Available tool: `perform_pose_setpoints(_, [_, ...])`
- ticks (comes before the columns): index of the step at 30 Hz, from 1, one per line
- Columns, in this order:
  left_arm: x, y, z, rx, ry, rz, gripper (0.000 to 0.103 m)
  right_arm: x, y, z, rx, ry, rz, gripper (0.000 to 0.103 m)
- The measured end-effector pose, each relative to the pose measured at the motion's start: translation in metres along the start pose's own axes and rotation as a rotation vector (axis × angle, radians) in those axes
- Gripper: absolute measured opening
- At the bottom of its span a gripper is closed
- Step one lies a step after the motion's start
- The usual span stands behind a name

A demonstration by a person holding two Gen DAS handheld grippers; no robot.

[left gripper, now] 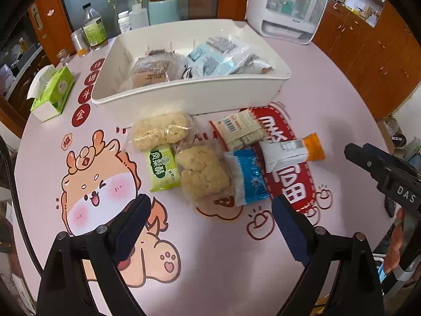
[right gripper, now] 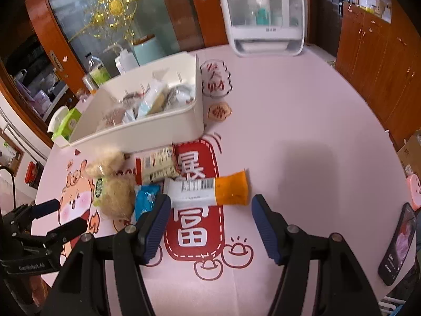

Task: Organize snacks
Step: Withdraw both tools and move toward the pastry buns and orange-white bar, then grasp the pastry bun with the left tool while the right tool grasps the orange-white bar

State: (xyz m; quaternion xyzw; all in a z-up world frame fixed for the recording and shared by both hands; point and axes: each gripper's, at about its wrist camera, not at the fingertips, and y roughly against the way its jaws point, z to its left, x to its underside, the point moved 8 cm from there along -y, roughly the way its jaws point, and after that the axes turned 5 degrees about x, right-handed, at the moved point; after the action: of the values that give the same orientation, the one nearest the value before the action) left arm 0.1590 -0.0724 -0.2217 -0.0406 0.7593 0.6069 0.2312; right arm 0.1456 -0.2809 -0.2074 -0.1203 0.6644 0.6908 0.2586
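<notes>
Snacks in two groups on a round pink tabletop printed with cartoon figures. White bin, largest item, set toward the far edge — several wrapped packets heaped inside, pale blue ones at one end, a clear-wrapped brown cake at the other. Loose cluster just in front of the bin's near wall, around mid-tabletop: two clear bags of pale puffed-rice cakes, a red-and-white packet with a barcode, a white-and-orange bar lying partly across a blue-and-white packet, and a small green pastry packet tucked between the two rice-cake bags. Green tissue box near the left edge, bottles and jars behind it at the far-left rim; white cabinet with a clear window at the far edge. Dark phone lying near the right edge.

Left gripper above the near part of the tabletop, jaws spread wide, nothing between them, tips short of the cluster. Right gripper — jaws parted and empty, the white-and-orange bar just beyond the tips, not touched.
</notes>
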Motion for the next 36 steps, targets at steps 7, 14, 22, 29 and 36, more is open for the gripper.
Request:
perform_pose_setpoints(7, [0.003, -0.03, 0.027, 0.017, 0.102, 0.057, 0.092, 0.013, -0.035, 0.004, -0.024, -0.006, 0.073, 0.064])
perform_pose_setpoints(14, [0.005, -0.051, 0.045, 0.049, 0.18, 0.106, 0.092, 0.012, -0.056, 0.007, -0.05, 0.089, 0.087, 0.064])
perform_pose_setpoints(22, [0.002, -0.071, 0.047, 0.053, 0.19, 0.146, 0.092, -0.004, -0.072, 0.03, -0.071, 0.544, 0.034, 0.064])
perform_pose_setpoints(29, [-0.003, -0.086, 0.043, 0.053, 0.224, 0.209, 0.086, 0.004, -0.096, 0.045, -0.141, 0.795, 0.082, 0.064])
perform_pose_setpoints(36, [0.002, -0.103, 0.028, 0.08, 0.292, 0.283, 0.08, 0.016, -0.112, 0.054, -0.14, 0.923, 0.103, 0.064])
